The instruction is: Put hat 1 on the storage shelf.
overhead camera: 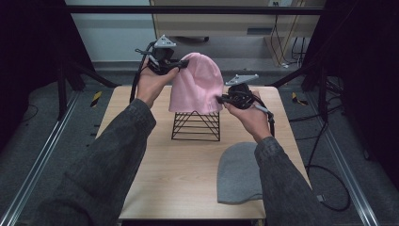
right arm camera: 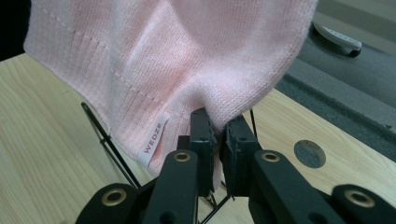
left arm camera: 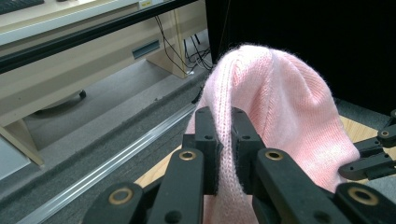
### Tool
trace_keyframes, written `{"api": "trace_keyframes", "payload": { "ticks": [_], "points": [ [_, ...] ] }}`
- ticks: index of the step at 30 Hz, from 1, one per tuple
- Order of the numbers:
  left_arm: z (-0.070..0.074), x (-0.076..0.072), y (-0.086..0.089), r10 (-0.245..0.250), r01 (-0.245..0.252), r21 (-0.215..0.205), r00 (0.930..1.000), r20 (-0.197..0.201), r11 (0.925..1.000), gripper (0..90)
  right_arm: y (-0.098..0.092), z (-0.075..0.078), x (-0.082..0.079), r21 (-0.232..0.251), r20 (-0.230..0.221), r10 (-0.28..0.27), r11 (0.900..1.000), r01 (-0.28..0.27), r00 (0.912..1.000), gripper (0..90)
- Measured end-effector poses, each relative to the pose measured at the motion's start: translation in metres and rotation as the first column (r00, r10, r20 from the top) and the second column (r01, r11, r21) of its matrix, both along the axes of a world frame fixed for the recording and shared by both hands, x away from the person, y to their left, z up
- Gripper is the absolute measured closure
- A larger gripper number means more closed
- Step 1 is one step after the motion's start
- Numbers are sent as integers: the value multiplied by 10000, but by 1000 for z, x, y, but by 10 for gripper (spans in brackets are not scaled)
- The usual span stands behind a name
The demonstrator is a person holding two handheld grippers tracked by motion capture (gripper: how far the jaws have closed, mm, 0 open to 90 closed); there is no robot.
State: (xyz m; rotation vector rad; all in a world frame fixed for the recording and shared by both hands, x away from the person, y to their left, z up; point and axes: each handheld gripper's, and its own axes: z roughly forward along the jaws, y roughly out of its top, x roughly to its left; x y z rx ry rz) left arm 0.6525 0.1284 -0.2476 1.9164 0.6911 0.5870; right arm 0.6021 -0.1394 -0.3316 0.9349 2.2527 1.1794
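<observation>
A pink knit beanie (overhead camera: 196,84) hangs over a black wire stand (overhead camera: 196,126) on the wooden table. My left gripper (overhead camera: 181,63) is shut on the beanie's upper left side; in the left gripper view the knit (left arm camera: 275,102) is pinched between the gripper (left arm camera: 225,140) pads. My right gripper (overhead camera: 221,99) is shut on the beanie's lower right hem. In the right gripper view the gripper (right arm camera: 217,135) clamps the ribbed edge beside a white label (right arm camera: 154,140), with the stand's wires (right arm camera: 109,144) below. A grey beanie (overhead camera: 240,173) lies flat at the table's front right.
The wooden table (overhead camera: 155,174) has free surface at the front left. A round hole (right arm camera: 310,153) sits in the tabletop near the far edge. Metal floor rails (overhead camera: 37,165) run along both sides, and cables (overhead camera: 329,155) lie on the floor at the right.
</observation>
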Motion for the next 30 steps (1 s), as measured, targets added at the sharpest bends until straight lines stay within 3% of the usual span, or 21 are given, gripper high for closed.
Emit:
{"api": "trace_keyframes", "payload": {
  "ticks": [14,24,30],
  "points": [
    [-12,-20,1,-322,331,-258,9990,325,9991,836,-2,-17,-12,-101,97,41,9999,-40,9999,834],
    [-24,-34,-1,-440,438,80,9983,376,9990,833,0,-33,-19,-209,27,148,9997,-148,9999,833],
    [-32,-43,-1,-410,400,274,9985,374,9988,833,-2,-46,-21,-248,-282,50,9997,-57,9996,834]
  ]
}}
